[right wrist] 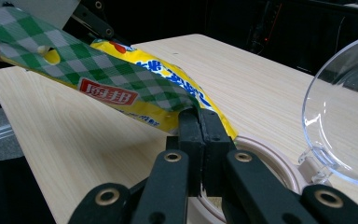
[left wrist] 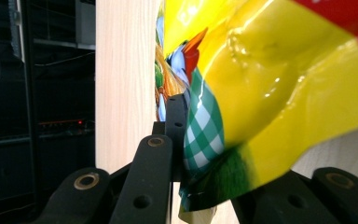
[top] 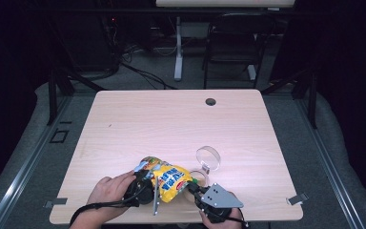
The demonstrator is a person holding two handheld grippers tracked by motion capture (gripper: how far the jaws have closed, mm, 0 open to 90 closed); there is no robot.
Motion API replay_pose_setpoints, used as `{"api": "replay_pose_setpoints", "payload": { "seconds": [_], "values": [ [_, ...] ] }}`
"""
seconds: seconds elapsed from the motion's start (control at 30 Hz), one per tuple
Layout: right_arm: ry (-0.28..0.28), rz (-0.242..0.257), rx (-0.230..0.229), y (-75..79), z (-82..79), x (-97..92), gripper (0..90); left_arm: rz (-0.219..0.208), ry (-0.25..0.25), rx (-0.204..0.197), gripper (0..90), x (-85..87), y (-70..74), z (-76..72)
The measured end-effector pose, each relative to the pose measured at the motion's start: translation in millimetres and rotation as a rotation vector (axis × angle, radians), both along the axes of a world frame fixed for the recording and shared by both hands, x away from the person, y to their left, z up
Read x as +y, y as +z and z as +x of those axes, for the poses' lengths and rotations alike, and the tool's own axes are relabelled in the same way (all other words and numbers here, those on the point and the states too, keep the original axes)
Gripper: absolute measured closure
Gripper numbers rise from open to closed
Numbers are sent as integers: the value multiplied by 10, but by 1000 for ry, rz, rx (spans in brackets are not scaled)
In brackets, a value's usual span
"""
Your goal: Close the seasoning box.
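While both your grippers clamp the yellow snack bag (top: 171, 182), left gripper (top: 148, 180) on one end and right gripper (top: 194, 187) on the opposite seal, it hangs between the jaws above the surface (top: 171, 119); pulling unevenly could burst it, scattering snacks past the clear container (top: 208, 159).

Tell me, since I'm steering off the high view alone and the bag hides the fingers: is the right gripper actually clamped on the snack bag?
Observer: Yes. In the right gripper view its fingers are shut on the snack bag's sealed edge.
Operator: And the left gripper?
Observer: The left gripper pinches the bag's green-checked corner in its own view.
Operator: Anything close under the right gripper?
Observer: A round pale rim lies just behind its fingers, beside the clear lid.
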State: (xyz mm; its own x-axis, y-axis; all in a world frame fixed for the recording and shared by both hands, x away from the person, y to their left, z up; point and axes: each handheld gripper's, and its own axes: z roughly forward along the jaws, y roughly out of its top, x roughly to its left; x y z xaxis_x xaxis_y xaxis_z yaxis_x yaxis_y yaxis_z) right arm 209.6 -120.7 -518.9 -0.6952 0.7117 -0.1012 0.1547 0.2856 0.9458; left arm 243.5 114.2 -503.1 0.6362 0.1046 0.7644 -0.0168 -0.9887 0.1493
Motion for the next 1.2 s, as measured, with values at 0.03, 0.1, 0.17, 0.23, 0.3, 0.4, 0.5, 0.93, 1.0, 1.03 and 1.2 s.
{"api": "replay_pose_setpoints", "payload": {
  "seconds": [0.03, 0.1, 0.17, 0.23, 0.3, 0.4, 0.5, 0.93, 1.0, 1.03, 1.2],
  "values": [
    [1, -1, 0, 2, 0, -1, 892, -5, 2, 4, 820, 2, -5, -1],
    [2, 0, -1, 4, -1, -1, 892, -15, 9, 22, 821, 6, -13, -1],
    [1, 3, -5, 6, -2, 1, 892, -36, 13, 24, 821, 13, -32, -4],
    [1, 2, -7, 11, -2, 2, 892, -39, 18, 31, 822, 17, -38, -7],
    [3, 4, -9, 12, -2, 5, 892, -53, 15, 42, 822, 28, -48, -1],
    [3, 4, -13, 18, -3, 6, 892, -93, 29, 70, 824, 47, -74, 4],
    [-1, 12, -19, 29, -1, 1, 891, -107, 37, 103, 827, 61, -73, 20],
    [6, 32, -18, 40, 16, -14, 865, -216, 57, 200, 847, 112, -121, 78],
    [5, 37, -18, 39, 19, -16, 858, -219, 57, 204, 847, 113, -128, 77],
    [5, 39, -18, 39, 20, -18, 852, -219, 56, 206, 847, 115, -130, 78],
    [5, 51, -17, 41, 26, -30, 805, -242, 59, 220, 848, 125, -147, 87]
  ]
}}
